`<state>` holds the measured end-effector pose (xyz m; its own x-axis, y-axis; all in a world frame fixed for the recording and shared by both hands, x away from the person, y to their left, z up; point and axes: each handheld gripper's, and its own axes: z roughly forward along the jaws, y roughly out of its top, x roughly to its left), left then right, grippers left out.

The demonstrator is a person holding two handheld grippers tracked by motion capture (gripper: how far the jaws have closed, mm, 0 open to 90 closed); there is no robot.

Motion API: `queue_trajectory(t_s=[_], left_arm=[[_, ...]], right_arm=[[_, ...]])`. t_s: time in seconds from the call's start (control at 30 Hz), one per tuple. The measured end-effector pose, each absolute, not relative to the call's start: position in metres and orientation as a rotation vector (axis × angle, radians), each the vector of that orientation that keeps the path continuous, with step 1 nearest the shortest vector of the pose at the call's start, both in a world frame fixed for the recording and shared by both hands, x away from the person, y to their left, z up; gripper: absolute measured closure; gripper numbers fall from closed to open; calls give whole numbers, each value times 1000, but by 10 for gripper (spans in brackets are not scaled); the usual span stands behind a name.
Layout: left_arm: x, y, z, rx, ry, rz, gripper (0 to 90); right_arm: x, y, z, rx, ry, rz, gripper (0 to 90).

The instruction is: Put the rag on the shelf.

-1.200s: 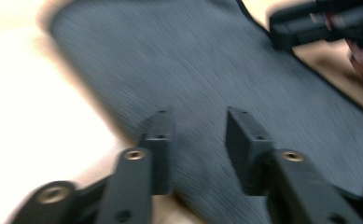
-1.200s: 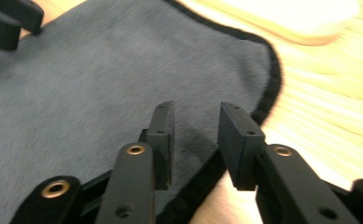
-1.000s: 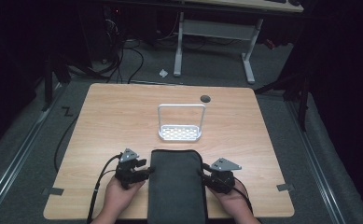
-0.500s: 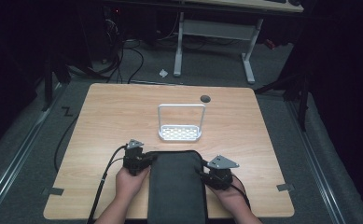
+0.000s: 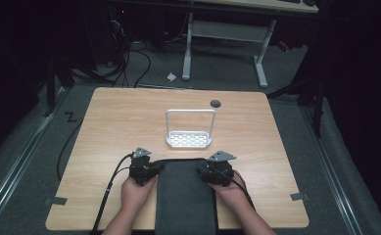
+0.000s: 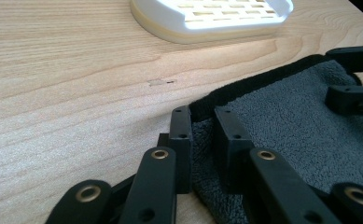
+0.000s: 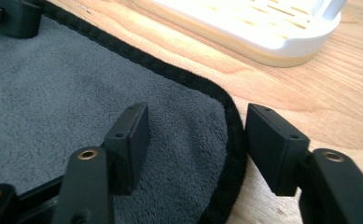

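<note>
My left tongs (image 6: pixel 202 128) have just been closing and now pinch the far left corner of the grey, black-edged terry towel (image 5: pixel 184 196) lying on the near edge of the wooden desk (image 5: pixel 114 122). My right tongs (image 7: pixel 195 142) have just been opening and stand apart astride its far right corner, pads off the cloth.

- No text, label, brand or number can be read in any of the views.
- A dark Z-shaped mark (image 5: pixel 70 117) is seen in the high view on the floor just beside the far left corner of the surface (image 5: pixel 129 112); whether it is a letter or a piece of tape cannot be told.
</note>
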<state>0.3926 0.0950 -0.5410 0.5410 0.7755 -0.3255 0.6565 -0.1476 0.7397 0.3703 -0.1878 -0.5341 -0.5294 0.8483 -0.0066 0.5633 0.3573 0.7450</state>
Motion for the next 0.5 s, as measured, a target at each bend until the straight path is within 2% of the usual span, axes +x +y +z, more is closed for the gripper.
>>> queue_trajectory(t_s=[0.33,0.5], left_arm=[[393,97,-542,1850,1183,141,774],[393,97,-542,1845,1189,142,774]], right_arm=[[371,-194,-534,1277,2264,1033,371],[367,-189,-535,1238,2273,1027,420]])
